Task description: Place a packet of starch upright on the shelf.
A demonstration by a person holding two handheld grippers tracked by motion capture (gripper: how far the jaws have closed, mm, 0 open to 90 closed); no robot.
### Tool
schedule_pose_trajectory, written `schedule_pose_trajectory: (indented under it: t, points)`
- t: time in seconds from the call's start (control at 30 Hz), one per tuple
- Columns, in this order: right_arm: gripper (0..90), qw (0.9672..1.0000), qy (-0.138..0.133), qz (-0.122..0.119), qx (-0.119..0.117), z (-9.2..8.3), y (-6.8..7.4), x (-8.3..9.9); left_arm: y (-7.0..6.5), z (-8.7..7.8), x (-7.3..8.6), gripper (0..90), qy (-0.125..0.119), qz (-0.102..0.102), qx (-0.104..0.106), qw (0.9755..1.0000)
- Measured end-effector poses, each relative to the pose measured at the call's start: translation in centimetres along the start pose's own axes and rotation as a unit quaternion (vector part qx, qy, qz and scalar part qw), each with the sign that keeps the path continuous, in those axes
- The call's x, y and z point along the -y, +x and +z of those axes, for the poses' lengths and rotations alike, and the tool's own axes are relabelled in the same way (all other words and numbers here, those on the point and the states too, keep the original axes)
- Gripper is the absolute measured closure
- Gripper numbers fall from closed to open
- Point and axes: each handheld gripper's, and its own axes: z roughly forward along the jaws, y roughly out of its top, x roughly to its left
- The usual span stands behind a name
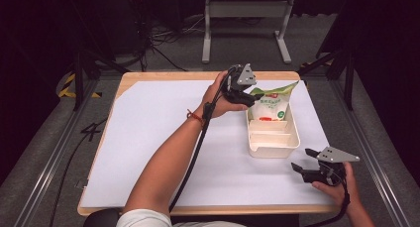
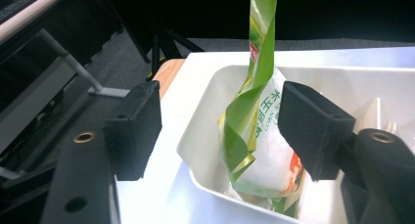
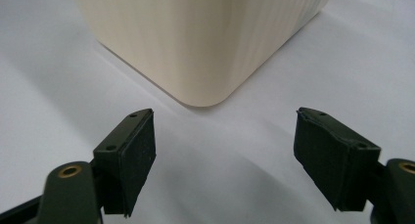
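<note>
A green and white snack bag [image 1: 271,103] stands upright in the far end of a cream plastic bin [image 1: 292,138]. My left gripper [image 1: 251,94] hovers at the bag's left edge, jaws spread wide. In the left gripper view the bag [image 2: 254,126] rises between the open jaws, its twisted green top free of both pads, and the bin [image 2: 195,136] lies below. My right gripper [image 1: 304,160] rests low on the white sheet near the bin's front right corner, open and holding nothing. The right gripper view looks at that rounded bin corner [image 3: 205,48] just ahead of the gripper [image 3: 225,155].
A large white sheet [image 1: 158,138] covers most of the wooden table [image 1: 129,78]. The bin has dividers in its near half. A metal bench frame [image 1: 245,24] and cables lie on the floor beyond the table's far edge.
</note>
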Motion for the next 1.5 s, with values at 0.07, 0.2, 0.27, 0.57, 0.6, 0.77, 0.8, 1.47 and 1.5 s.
schedule_pose_trajectory:
  t: [0.07,0.2,0.27,0.57,0.6,0.77,0.8,1.47,1.5]
  points:
    - [23.5,1.0,0.0,0.0,0.0,0.0,0.0,0.0,0.0,-0.3,0.1,30.3,0.003,0.004,-0.006,1.0]
    - [23.5,1.0,0.0,-0.001,0.001,0.0,0.0,0.0,0.0,-0.8,0.4,26.4,0.008,0.001,-0.005,1.0]
    - [23.5,1.0,0.001,-0.001,0.001,0.0,0.0,0.0,-0.1,-1.0,0.5,23.9,0.01,0.0,-0.009,0.9999]
    - [23.5,1.0,0.002,-0.002,0.001,0.0,0.1,0.0,-0.1,-2.3,1.9,14.2,0.023,-0.012,-0.016,0.9995]
    - [23.5,1.0,0.002,-0.002,0.001,0.0,0.1,0.0,-0.1,-2.5,2.1,13.3,0.026,-0.012,-0.013,0.9995]
    - [23.5,1.0,0.002,-0.001,0.001,0.0,0.1,-0.1,-0.3,-3.3,3.0,10.3,0.034,-0.001,-0.014,0.9993]
    - [23.5,1.0,0.002,-0.002,0.002,0.0,0.1,-0.1,-0.3,-3.5,3.2,10.3,0.036,0.0,-0.012,0.9993]
    - [23.1,1.0,0.002,-0.002,0.002,0.0,0.1,-0.1,-1.8,-7.0,6.9,9.2,0.079,0.014,-0.023,0.9965]
    - [23.1,1.0,0.002,-0.002,0.002,0.0,0.1,-0.1,-1.8,-7.0,6.9,9.1,0.079,0.014,-0.023,0.9965]
